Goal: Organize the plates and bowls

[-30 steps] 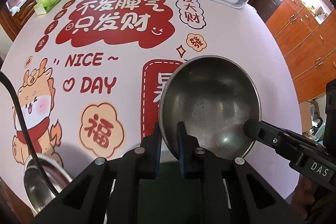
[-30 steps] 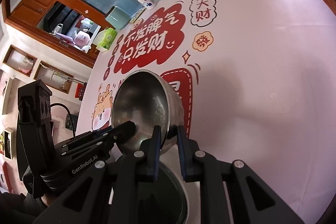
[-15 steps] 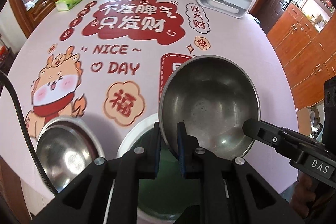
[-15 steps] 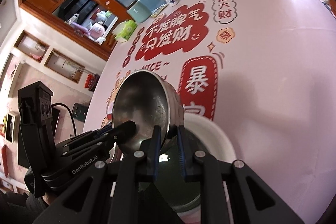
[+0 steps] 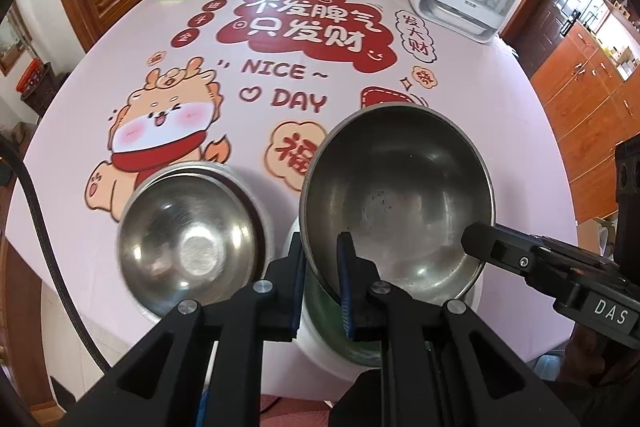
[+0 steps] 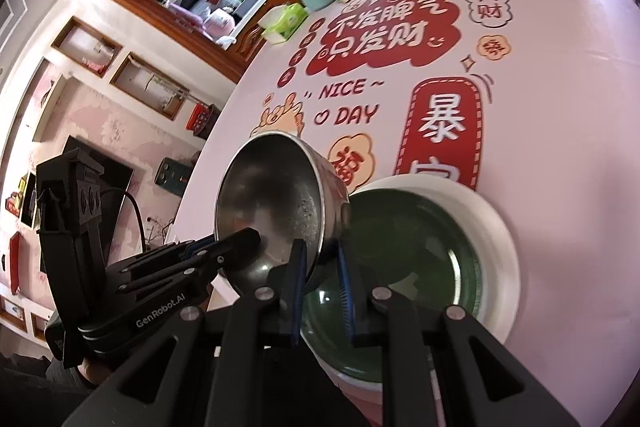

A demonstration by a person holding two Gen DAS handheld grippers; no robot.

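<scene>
On the desk [image 5: 500,115], a second steel bowl [image 5: 192,239] has come fully into the left wrist view since a second ago, resting at the near edge. Beside it, the left gripper [image 5: 322,263] and right gripper [image 6: 322,263] each stay clamped on the rim of one raised steel bowl [image 5: 400,195], now above the white, green-lined bowl [image 6: 460,239], which has also come into view.

The held steel bowl [image 5: 396,195] travelled back over the green bowl [image 6: 420,239], toward the second steel bowl [image 5: 188,243].
</scene>
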